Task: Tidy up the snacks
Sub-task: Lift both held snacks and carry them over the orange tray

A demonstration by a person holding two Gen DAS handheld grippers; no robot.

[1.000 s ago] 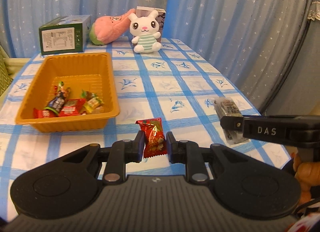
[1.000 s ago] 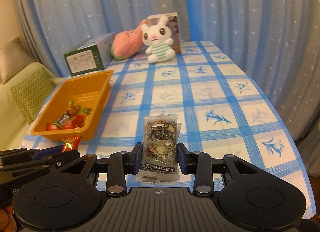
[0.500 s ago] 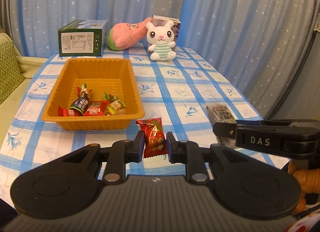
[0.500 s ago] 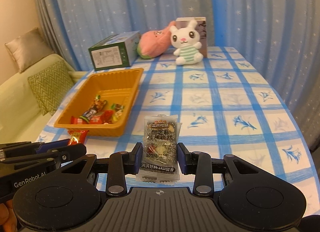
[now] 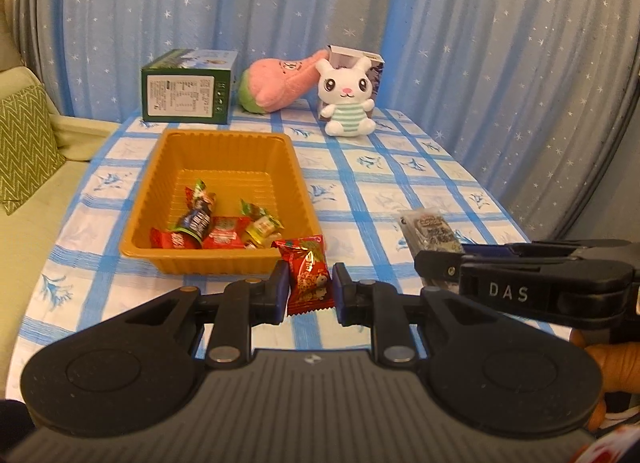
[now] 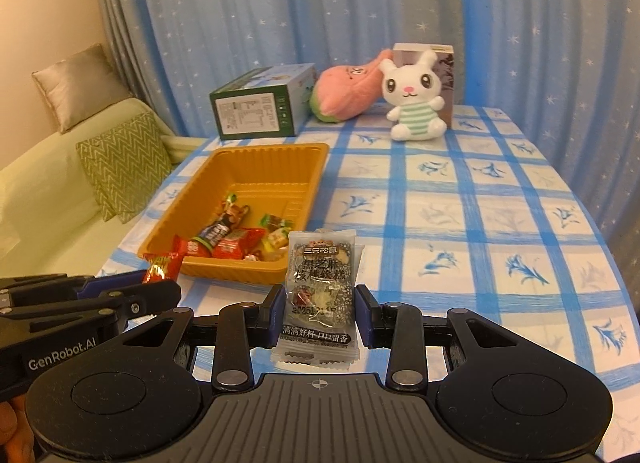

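My left gripper [image 5: 308, 287] is shut on a red snack packet [image 5: 308, 275] and holds it above the table, just short of the near wall of the orange tray [image 5: 224, 263]. My right gripper [image 6: 320, 303] is shut on a clear packet with dark printing [image 6: 320, 295], held right of the tray [image 6: 308, 183]. Several wrapped snacks [image 5: 216, 227] lie in the tray's near end. The right gripper [image 5: 436, 263] and its packet [image 5: 428, 227] show at the right of the left wrist view. The left gripper [image 6: 160, 287] and red packet [image 6: 162, 263] show at the left of the right wrist view.
A green box [image 5: 186, 89], a pink plush [image 5: 280, 83], a white bunny plush [image 5: 348, 99] and a small box [image 5: 372, 63] behind it stand at the table's far end. A sofa with a green cushion [image 6: 120, 159] is on the left. Curtains hang behind.
Both grippers, still holding their packets, have risen and pulled back, and both views have swung; the tray now sits closer to the middle of both views.
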